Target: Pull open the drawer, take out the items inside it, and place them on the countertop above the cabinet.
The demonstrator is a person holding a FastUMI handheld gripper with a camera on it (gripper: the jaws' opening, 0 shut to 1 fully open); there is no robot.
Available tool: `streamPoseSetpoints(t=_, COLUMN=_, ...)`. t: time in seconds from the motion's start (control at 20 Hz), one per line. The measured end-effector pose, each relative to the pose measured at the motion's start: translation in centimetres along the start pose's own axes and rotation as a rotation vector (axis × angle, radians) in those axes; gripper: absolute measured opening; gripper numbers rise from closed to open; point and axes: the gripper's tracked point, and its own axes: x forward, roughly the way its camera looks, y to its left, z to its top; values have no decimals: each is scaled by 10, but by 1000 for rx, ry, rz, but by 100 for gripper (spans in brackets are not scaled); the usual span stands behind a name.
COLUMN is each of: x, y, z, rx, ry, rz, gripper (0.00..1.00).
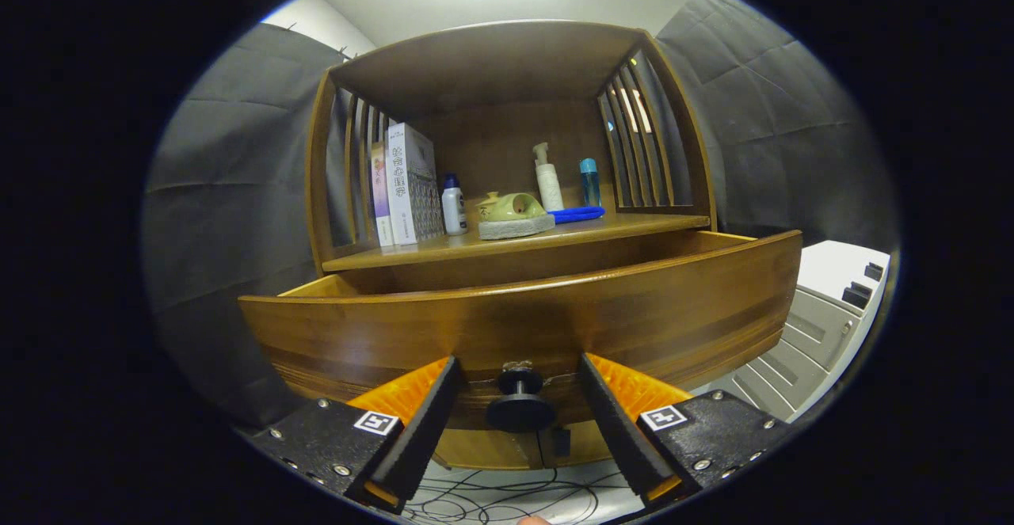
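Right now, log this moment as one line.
step: drawer pulled | tool: open, fingers astride knob, not pressing | drawer: out, contents hidden | countertop: books, bottles, teapot | next: likely reach in

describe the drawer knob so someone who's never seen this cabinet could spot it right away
Start at the wooden cabinet and drop to its drawer, pulled partly out below the shelf of books and bottles. On the drawer's front sits the knob, in the gap of the open gripper, touched by neither finger. It is the one small dark round piece on that brown wooden panel.
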Motion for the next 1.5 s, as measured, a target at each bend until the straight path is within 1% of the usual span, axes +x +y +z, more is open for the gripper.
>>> streamPoseSetpoints(t=0.35, x=18, y=9, z=3, rx=3, ry=5, rz=-3, gripper=95)
streamPoseSetpoints(t=1.15, x=80, y=5, z=10, rx=-39, ry=-5, rz=-2, gripper=95)
streamPoseSetpoints(t=1.5, x=100, y=5, z=12, rx=-51, ry=-25, rz=-6, gripper=95)
